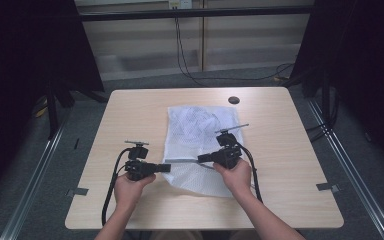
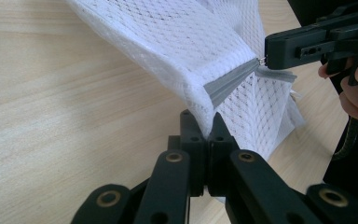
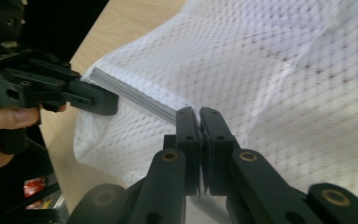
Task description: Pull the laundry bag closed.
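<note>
On the near half of the wooden table (image 1: pixel 130 115), a white mesh laundry bag (image 1: pixel 192 131) lies flat, its near edge lifted off the surface. Left gripper (image 1: pixel 166 168): jaws pressed together, pinching the left end of the bag's grey zipper strip (image 1: pixel 182 161). Right gripper (image 1: pixel 202 159): jaws likewise clamped on the strip's other end. The strip runs taut between the two grippers. A hand (image 1: pixel 127 190) holds each tool.
</note>
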`<state>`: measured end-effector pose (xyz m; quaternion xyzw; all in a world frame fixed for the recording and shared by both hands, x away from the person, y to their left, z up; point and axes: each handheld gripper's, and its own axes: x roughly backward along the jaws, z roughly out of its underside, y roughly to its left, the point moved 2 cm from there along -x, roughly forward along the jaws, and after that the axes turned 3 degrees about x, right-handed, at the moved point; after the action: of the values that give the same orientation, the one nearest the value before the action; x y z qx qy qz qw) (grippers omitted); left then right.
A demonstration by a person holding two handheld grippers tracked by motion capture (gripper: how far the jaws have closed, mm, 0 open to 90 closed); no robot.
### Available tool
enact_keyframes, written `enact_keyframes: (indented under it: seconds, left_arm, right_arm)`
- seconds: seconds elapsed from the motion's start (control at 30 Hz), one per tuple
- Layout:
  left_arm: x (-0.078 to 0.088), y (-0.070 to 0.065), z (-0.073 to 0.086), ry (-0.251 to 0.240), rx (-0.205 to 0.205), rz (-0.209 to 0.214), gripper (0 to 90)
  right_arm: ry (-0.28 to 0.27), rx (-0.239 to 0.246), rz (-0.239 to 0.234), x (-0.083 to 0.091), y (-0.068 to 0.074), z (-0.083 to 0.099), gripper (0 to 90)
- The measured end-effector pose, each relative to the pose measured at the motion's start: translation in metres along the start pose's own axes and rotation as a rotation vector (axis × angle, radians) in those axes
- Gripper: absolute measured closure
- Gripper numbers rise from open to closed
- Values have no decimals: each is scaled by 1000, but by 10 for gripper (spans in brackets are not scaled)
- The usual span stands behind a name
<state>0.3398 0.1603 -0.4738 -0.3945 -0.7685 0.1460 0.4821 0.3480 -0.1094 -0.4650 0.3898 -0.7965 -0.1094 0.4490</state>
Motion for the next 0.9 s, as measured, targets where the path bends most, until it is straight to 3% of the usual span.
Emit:
enact_keyframes:
  seconds: [0.37, 0.9]
  left_arm:
    - [2, 1, 0, -4, 0, -22, 893]
    - [0, -1, 1, 2, -1, -10, 892]
  right_arm:
    - [-3, -3, 12, 3, -5, 2, 873]
    - [-3, -3, 15, 5, -6, 2, 872]
